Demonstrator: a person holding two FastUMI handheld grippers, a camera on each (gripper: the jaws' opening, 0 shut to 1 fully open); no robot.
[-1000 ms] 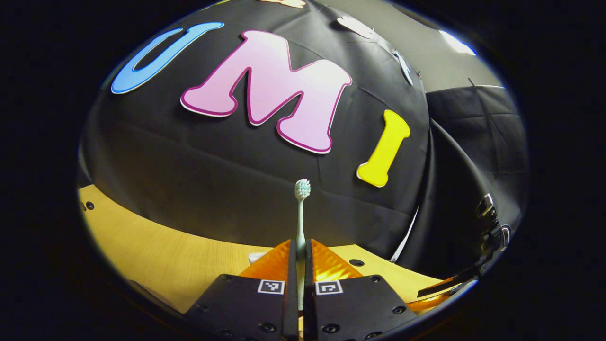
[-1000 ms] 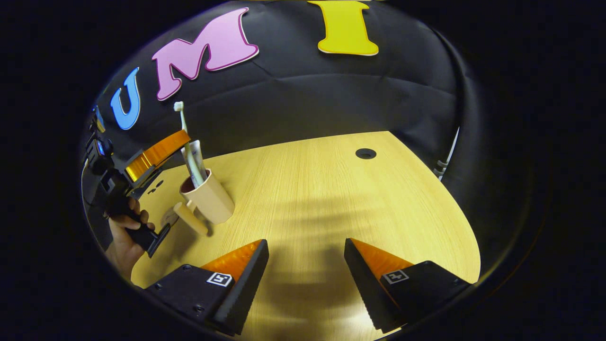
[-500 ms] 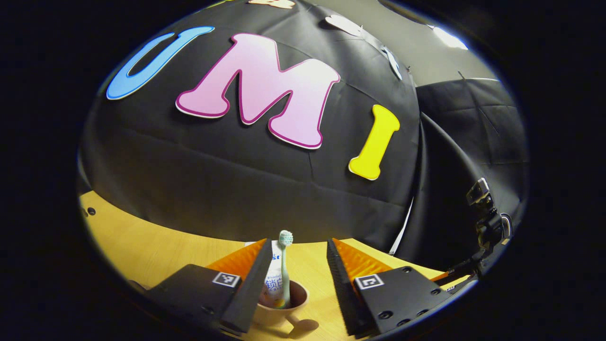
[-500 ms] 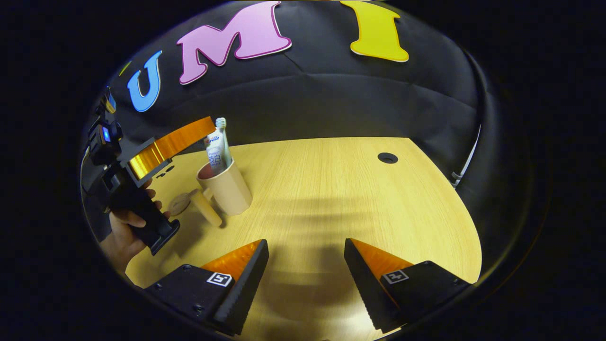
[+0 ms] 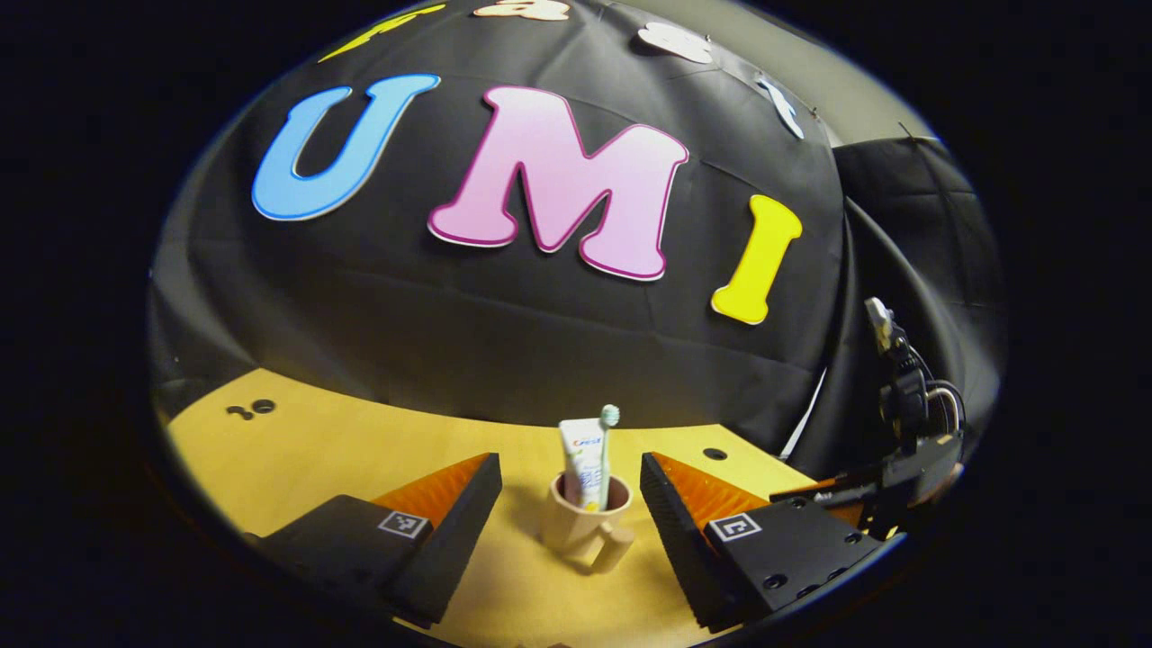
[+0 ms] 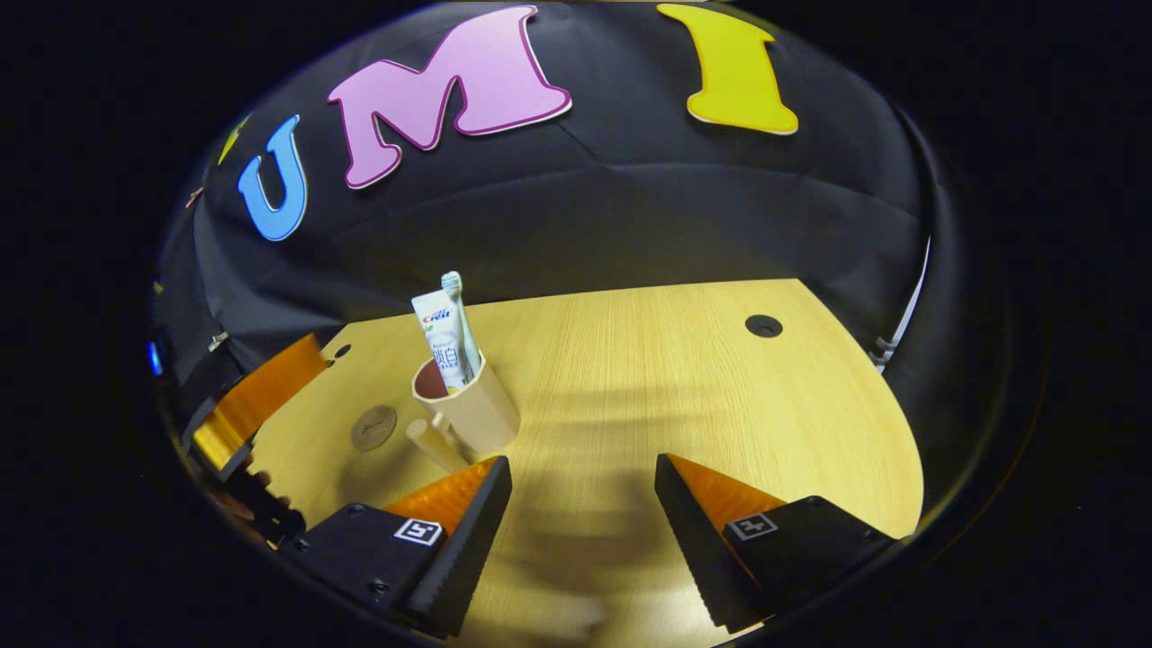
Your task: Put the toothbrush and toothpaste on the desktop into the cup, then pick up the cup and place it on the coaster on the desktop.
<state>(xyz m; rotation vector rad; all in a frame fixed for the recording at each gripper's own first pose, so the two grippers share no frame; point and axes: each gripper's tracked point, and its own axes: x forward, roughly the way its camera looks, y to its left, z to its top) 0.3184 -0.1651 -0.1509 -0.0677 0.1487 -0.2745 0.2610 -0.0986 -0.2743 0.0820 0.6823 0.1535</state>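
Observation:
A beige cup (image 5: 580, 526) with a handle stands upright on the wooden desktop (image 5: 342, 450). In it stand a white toothpaste tube (image 5: 581, 459) and a pale toothbrush (image 5: 604, 441), head up. My left gripper (image 5: 570, 490) is open, with the cup just beyond its fingertips and nothing between them. In the right gripper view the cup (image 6: 472, 414) holds the tube (image 6: 440, 346) and brush (image 6: 457, 315). A small round coaster (image 6: 373, 427) lies flat left of the cup. My right gripper (image 6: 583, 481) is open over bare desktop (image 6: 675, 387), right of the cup.
The black booth wall stands close behind the desk. A round cable hole (image 6: 763, 326) sits at the far right of the desktop. The other gripper (image 6: 256, 405), held by a hand, shows at the left edge of the right gripper view.
My left gripper opened and let go of the toothbrush, which dropped into the cup beside the tube. The left gripper then drew back from the cup. My right gripper shifted slightly towards the cup.

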